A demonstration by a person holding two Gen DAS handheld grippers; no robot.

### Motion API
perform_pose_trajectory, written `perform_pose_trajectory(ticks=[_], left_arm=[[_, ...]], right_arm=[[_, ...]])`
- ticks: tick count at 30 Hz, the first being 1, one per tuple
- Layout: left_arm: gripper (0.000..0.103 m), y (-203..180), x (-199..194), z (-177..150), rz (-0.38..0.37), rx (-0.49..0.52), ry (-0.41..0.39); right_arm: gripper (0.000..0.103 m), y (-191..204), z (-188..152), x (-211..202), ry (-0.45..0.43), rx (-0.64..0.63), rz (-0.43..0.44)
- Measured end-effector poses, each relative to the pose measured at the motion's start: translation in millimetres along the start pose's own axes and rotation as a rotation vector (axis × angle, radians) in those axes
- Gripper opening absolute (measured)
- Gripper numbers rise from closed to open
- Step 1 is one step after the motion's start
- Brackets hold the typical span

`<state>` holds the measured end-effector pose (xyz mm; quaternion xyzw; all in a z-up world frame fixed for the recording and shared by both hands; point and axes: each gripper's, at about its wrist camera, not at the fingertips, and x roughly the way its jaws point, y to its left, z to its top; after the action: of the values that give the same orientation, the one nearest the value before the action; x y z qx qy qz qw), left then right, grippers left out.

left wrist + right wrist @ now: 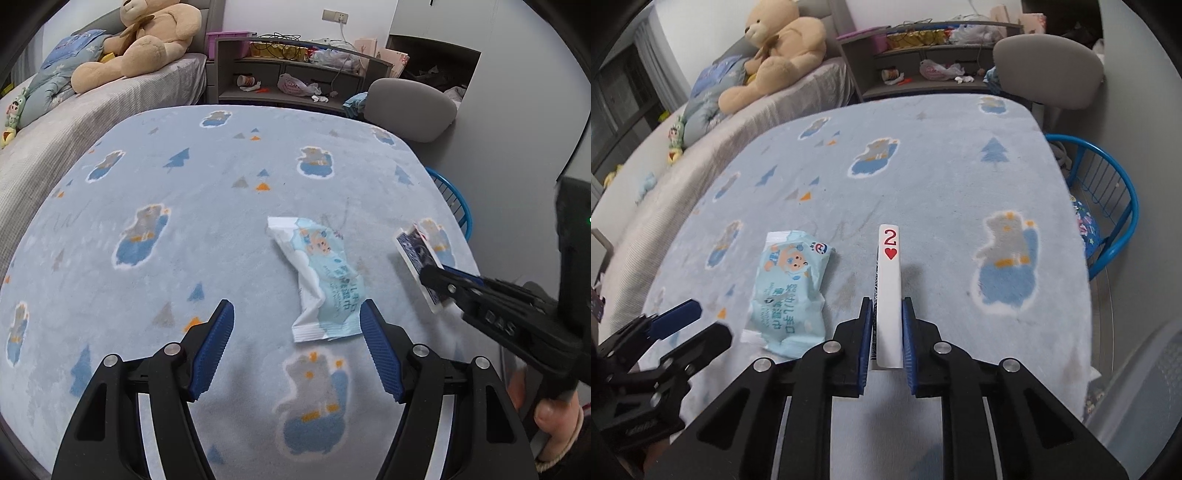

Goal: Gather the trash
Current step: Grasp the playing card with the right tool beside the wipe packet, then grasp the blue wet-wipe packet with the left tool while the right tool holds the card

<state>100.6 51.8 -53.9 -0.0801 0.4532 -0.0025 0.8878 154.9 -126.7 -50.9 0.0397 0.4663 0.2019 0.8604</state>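
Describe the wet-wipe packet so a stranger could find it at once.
Start at the table under the pale blue bear-print blanket. Near its front edge lies the wet-wipe packet, flat between the open left gripper and the playing card. It is crinkled, light blue, with a cartoon bear.

One wet-wipe packet [322, 280], one playing card [889, 291], perhaps one basket [1108, 206]

Surface [923, 177]: fleecy matt cloth. Wipes packet [790, 291]: glossy crinkled plastic film. Playing card [889, 291]: smooth card. Hand-held gripper pads [212, 350]: ribbed blue plastic.
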Motion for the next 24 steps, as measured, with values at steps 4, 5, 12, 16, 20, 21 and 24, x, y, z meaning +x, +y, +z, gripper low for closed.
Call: perform_pose_trajectory(ticks=[4,5,12,16,20,21,24], left_arm=[[0.071,-8,5,13,-0.005,0.003,0.005],[0.071,-8,8,16,0.001,0.0,0.009],[0.071,-15,32,24,0.018,0.005,0.049],[0.071,-19,42,24,0.041,0.018,0.058],[0.071,-23,52,21,0.066,0.036,0.07],[0.071,-24,54,20,0.07,0.042,0.073],[0.071,-29,60,18,0.079,0.059,0.08]], right_arm=[[0.016,-5,-10,-35,-0.046,0.024,-0.002],[0.016,-7,-13,-43,-0.055,0.031,-0.002],[0.016,-31,-42,-98,-0.101,0.088,-0.033],[0.016,-45,-57,-120,-0.118,0.124,-0.048],[0.016,-55,-70,-136,-0.134,0.149,-0.068],[0.016,-59,-75,-140,-0.139,0.158,-0.077],[0.016,-66,-83,-143,-0.141,0.179,-0.092]])
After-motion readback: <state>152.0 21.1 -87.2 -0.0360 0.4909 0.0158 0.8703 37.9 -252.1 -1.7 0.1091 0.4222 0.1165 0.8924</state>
